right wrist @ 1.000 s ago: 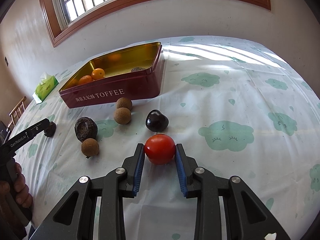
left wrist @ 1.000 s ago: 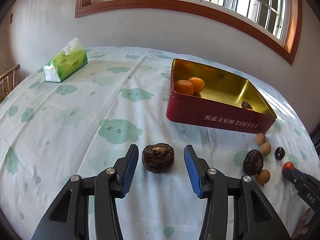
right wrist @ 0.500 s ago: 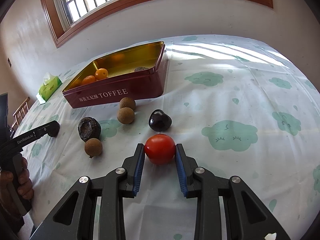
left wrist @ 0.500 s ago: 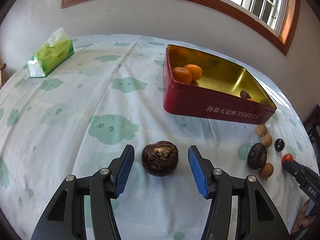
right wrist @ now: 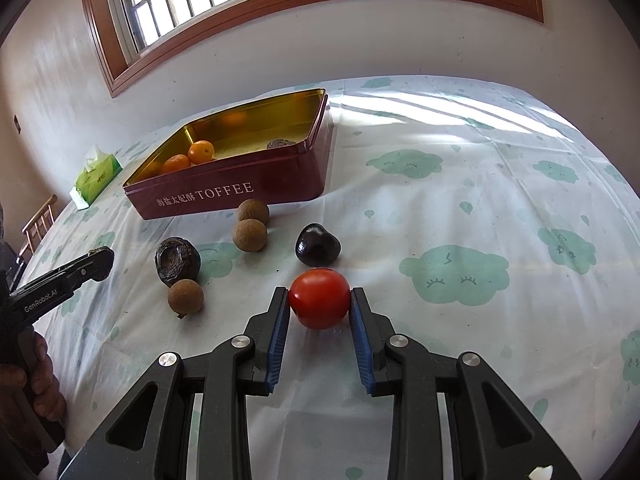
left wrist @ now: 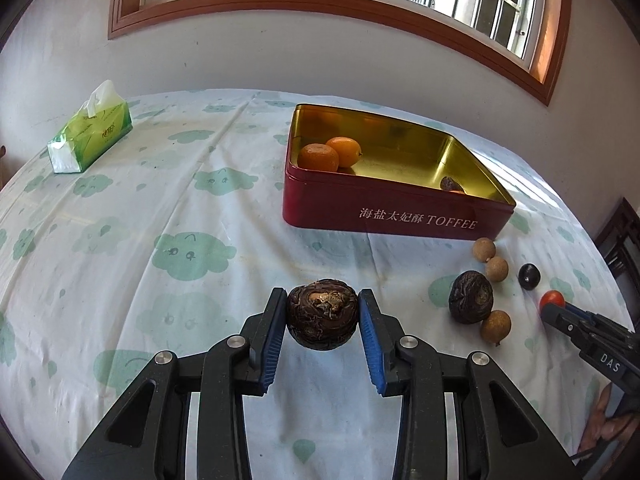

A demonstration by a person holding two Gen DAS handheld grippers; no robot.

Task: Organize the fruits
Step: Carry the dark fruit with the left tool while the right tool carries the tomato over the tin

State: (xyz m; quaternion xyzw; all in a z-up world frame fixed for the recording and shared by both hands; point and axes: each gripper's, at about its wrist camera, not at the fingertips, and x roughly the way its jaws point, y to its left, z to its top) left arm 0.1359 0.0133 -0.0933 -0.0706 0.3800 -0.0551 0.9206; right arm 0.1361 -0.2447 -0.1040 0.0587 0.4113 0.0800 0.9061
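A dark wrinkled fruit [left wrist: 322, 316] lies on the cloud-print tablecloth between the blue pads of my left gripper [left wrist: 322, 295]. The jaws are closing and both pads touch its sides. My right gripper [right wrist: 320, 293] is shut on a red tomato [right wrist: 319, 298] that rests on the cloth. The red toffee tin [left wrist: 396, 216] stands behind, open, with two oranges [left wrist: 318, 157] and a small dark fruit [left wrist: 450, 183] inside. Between the grippers lie three brown longans [right wrist: 250, 234], another wrinkled dark fruit [right wrist: 177, 256] and a glossy dark fruit [right wrist: 318, 246].
A green tissue pack [left wrist: 90, 136] lies at the table's far left. A wooden chair back [right wrist: 38, 224] shows past the left edge. The wall and window run close behind the table. A hand [right wrist: 38, 380] holds the left gripper's handle.
The left gripper's jaws stood wide around the dark wrinkled fruit and have now closed onto it. The right gripper has kept still on the tomato.
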